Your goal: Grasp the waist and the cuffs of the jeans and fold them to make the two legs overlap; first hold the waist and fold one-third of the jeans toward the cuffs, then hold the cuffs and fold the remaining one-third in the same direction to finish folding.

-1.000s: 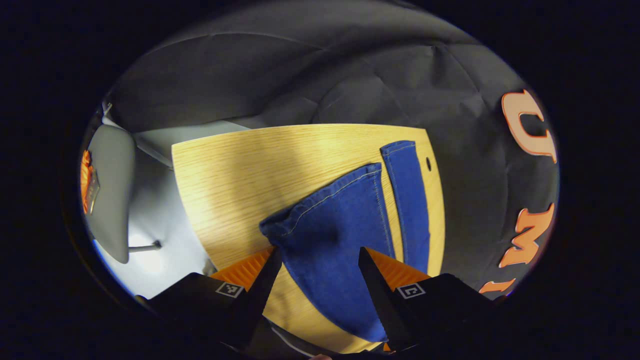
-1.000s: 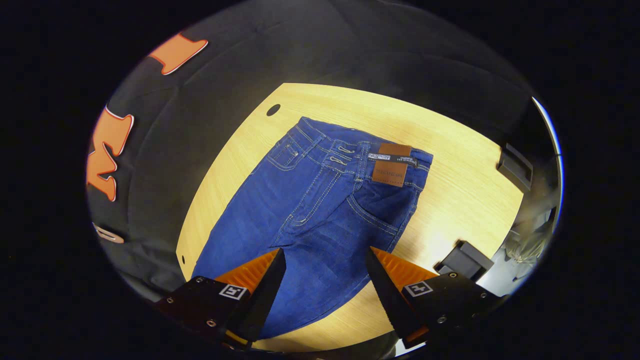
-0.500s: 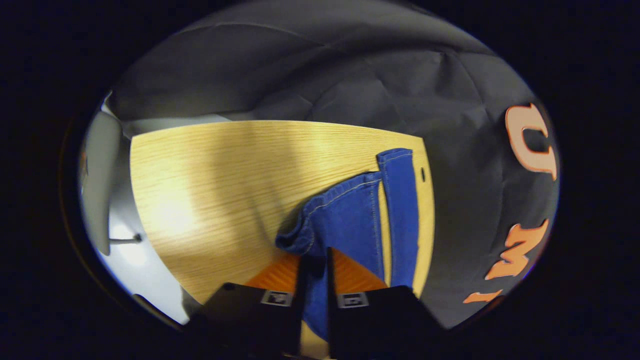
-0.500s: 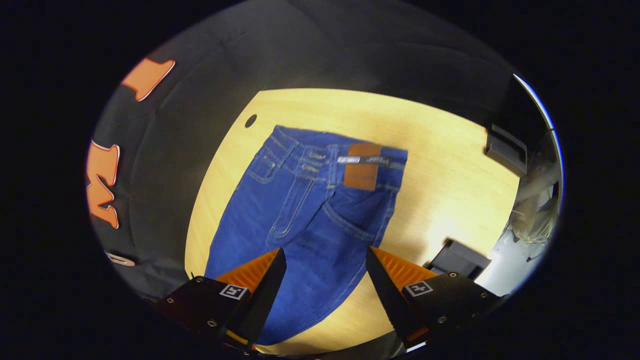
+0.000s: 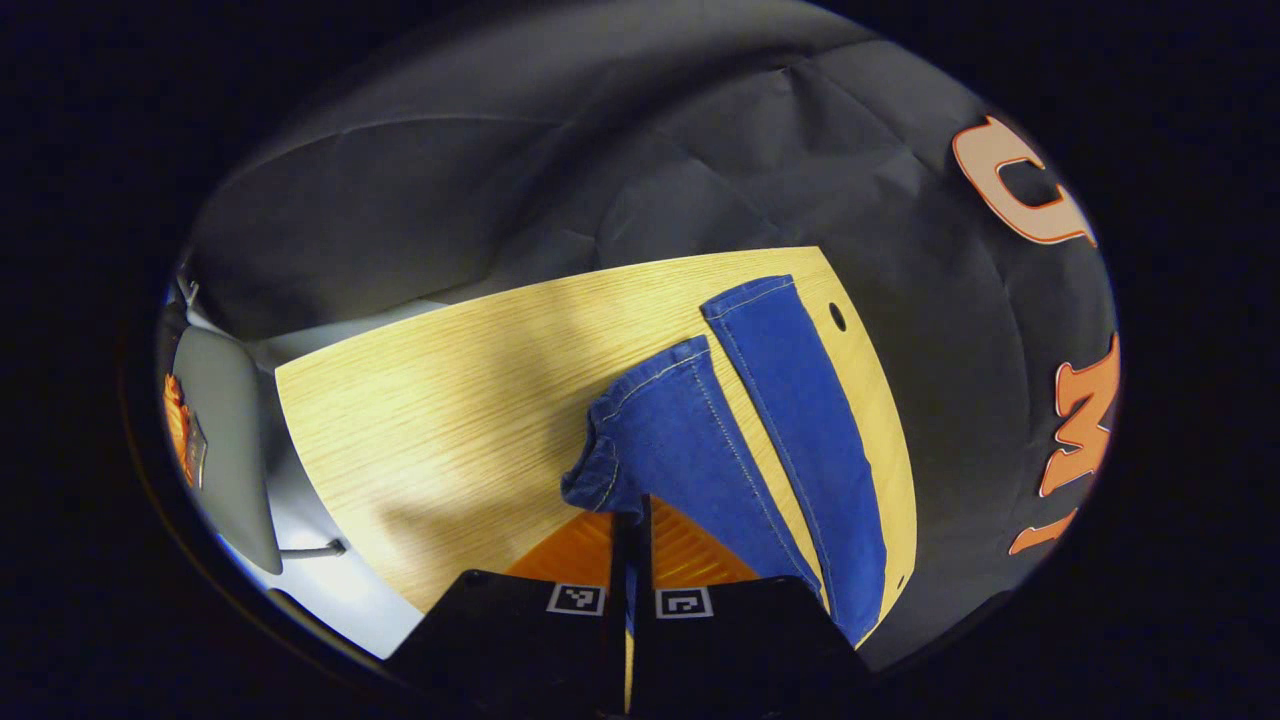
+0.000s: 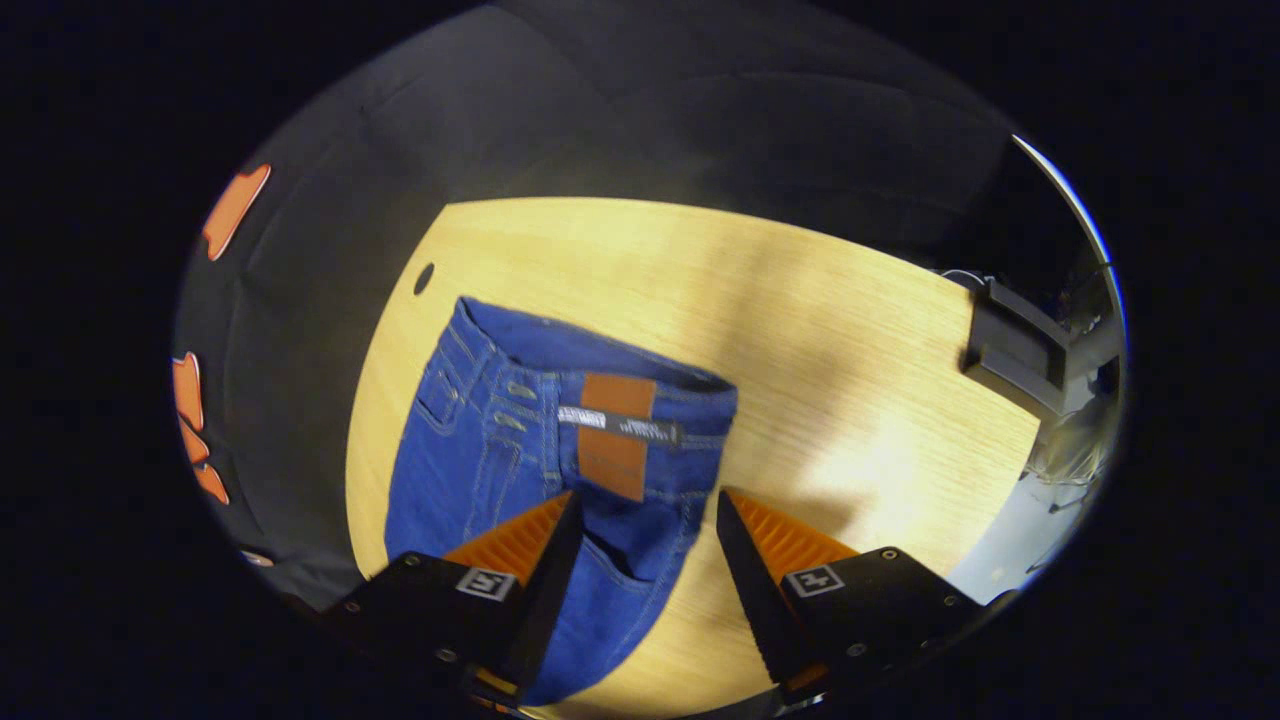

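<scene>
Blue jeans lie on a light wooden table (image 5: 440, 420). In the left gripper view both legs run away from me: the near leg (image 5: 670, 430) has its cuff edge bunched up, and my left gripper (image 5: 632, 515) is shut on that edge. The far leg (image 5: 800, 400) lies flat beside it. In the right gripper view the waist (image 6: 590, 380), with its brown patch (image 6: 612, 440), lies just ahead. My right gripper (image 6: 640, 500) stands open above the seat of the jeans, its fingers astride the fabric below the patch.
The table (image 6: 850, 330) has a small round hole (image 5: 836, 317) near its far edge, also seen as the hole (image 6: 424, 278) by the waist. A grey chair (image 5: 225, 440) stands off the table's left end. Dark blocks (image 6: 1010, 350) sit at the right end. Black cloth hangs behind.
My left gripper closed on the near leg's cuff edge and bunched it. My right gripper stayed open and moved forward along the jeans toward the waist.
</scene>
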### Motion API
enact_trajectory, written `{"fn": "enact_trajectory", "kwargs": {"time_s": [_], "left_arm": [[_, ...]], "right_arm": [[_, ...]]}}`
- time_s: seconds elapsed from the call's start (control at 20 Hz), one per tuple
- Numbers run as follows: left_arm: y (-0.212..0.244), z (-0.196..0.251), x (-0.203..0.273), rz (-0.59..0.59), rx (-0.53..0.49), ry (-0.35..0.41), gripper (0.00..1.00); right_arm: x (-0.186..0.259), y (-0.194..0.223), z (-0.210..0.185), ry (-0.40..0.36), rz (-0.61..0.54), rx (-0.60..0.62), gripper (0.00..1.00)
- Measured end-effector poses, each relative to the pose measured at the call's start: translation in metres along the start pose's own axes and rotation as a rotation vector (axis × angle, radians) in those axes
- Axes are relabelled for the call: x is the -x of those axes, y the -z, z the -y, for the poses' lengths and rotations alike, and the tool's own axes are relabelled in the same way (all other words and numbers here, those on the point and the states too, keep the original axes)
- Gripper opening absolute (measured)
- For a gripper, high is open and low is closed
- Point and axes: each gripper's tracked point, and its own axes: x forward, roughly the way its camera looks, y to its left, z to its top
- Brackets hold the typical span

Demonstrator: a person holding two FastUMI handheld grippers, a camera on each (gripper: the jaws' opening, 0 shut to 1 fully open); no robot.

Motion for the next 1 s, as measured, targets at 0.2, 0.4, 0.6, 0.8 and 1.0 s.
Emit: {"fn": "enact_trajectory", "kwargs": {"time_s": [0.2,0.4,0.6,0.8,1.0], "left_arm": [[0.000,0.006,0.001,-0.010,-0.042,-0.007,0.04],[-0.004,0.015,0.001,-0.016,-0.065,0.009,0.04],[-0.012,0.044,0.008,-0.019,-0.131,0.081,0.04],[-0.030,0.081,0.015,-0.004,-0.186,0.168,0.04],[-0.055,0.115,0.009,0.022,-0.159,0.207,0.04]], "right_arm": [[-0.006,0.005,0.008,0.041,-0.012,0.043,0.39],[-0.001,0.010,-0.006,-0.066,-0.043,-0.128,0.18],[0.011,0.006,-0.017,-0.151,-0.027,-0.241,0.06],[0.032,-0.008,-0.061,-0.243,0.004,-0.221,0.11],[0.048,-0.022,-0.103,-0.309,0.011,-0.203,0.06]]}}
